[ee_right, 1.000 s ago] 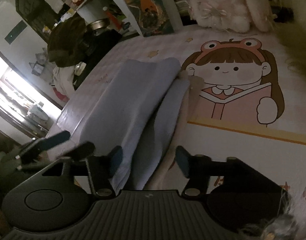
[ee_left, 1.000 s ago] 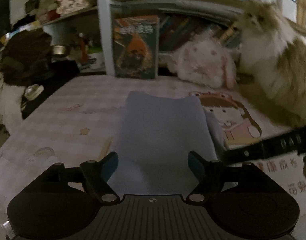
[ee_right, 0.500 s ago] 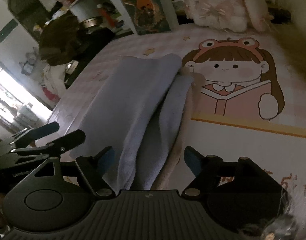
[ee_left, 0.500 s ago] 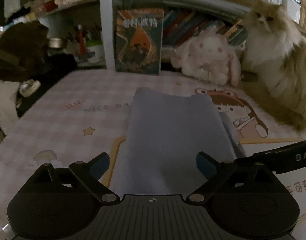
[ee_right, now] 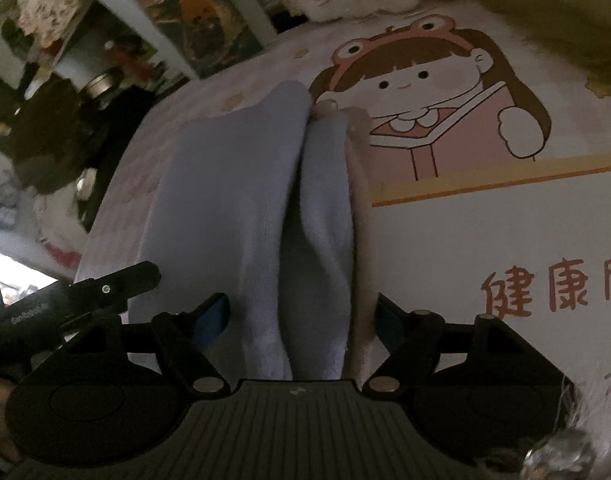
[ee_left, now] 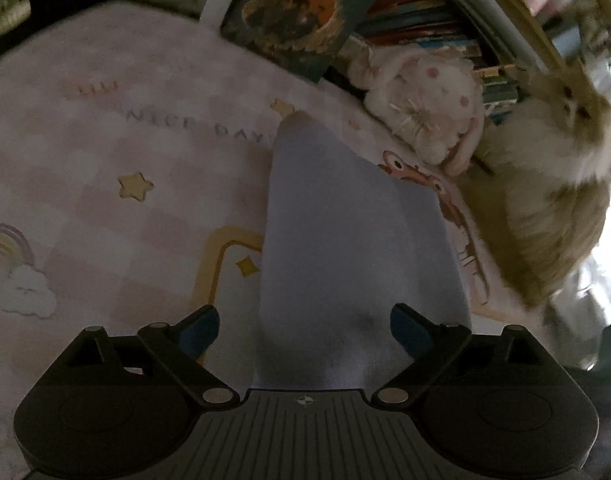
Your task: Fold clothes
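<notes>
The folded blue garment [ee_right: 241,200] is straddled by the spread right gripper [ee_right: 301,322], jaws just narrowed, untouched; the left gripper [ee_left: 305,326] likewise.

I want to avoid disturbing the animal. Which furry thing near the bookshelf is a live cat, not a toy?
The fluffy white-and-tan cat at the far right; the pink-white plush rabbit beside it is a toy.

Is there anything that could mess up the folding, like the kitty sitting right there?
Yes, maybe. The fluffy cat sits on the bed close to the far end of the blue garment, so it might paw or step on the cloth.

The right gripper is open around several loose layers near the garment's edge; closing might catch only some, and the fold could slip apart.

The left gripper is open too, so nothing is pinning the garment if it slides on the sheet.
</notes>
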{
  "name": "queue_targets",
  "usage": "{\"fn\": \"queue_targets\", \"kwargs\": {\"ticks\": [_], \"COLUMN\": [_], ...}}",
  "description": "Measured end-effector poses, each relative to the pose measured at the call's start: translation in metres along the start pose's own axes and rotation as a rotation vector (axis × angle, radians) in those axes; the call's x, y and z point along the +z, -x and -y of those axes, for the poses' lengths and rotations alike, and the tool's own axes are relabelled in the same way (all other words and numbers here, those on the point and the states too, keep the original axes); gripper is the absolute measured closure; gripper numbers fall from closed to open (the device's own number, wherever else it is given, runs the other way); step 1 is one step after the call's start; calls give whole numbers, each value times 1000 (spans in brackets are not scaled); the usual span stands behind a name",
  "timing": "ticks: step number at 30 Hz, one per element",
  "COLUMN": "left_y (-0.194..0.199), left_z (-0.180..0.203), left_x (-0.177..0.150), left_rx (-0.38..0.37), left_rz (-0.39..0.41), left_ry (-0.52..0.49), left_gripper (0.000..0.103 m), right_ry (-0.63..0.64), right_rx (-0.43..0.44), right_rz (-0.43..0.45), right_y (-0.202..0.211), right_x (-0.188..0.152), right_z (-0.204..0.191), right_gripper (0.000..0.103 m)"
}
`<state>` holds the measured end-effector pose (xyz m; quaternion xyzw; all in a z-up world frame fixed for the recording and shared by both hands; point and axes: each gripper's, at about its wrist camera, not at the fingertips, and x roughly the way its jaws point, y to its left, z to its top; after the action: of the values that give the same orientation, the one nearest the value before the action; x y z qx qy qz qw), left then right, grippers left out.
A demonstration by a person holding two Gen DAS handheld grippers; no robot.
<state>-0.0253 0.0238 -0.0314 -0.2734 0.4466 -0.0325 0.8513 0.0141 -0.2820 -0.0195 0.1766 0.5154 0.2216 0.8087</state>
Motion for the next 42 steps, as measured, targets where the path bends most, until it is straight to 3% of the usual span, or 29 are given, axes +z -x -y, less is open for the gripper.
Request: {"fn": "queue_targets", "kwargs": {"ticks": [4,10,22,24,26,30,36,42], "left_y": [-12,-19,-19,-14,-7,-2,-8,-7], "left_z": [-4,-5,-6,5,23,48,28,29], "left_x": [10,17,23,21,17,12,18,17], "left_rx": [-102,-145,-171,-138,-89,-16,-64,-67], "left_rz": [-38,-74,-110,-92,-59,-16,-57,-60], "left_ry": [51,24,-20,-92,-210,-391,-276,-263], "left_gripper": [35,36,39,49,53,53,52,51], "right_ry": [-4,85,144,174,239,367,422,445], "right_rx": [-61,-166,-250,-254,-269,-306,-319,-327], "right_rz": [26,65,86,87,91,89,73,66], "right_y": [-4,-5,-7,-6,-6,-9,-13,-14], "right_x": [1,-1,-4,-5,-7,-15,-13,-13], "right_z": [-9,-35,-52,-56,-63,-74,-79,-82], "right_gripper": [42,55,60,66,71,74,73,73]}}
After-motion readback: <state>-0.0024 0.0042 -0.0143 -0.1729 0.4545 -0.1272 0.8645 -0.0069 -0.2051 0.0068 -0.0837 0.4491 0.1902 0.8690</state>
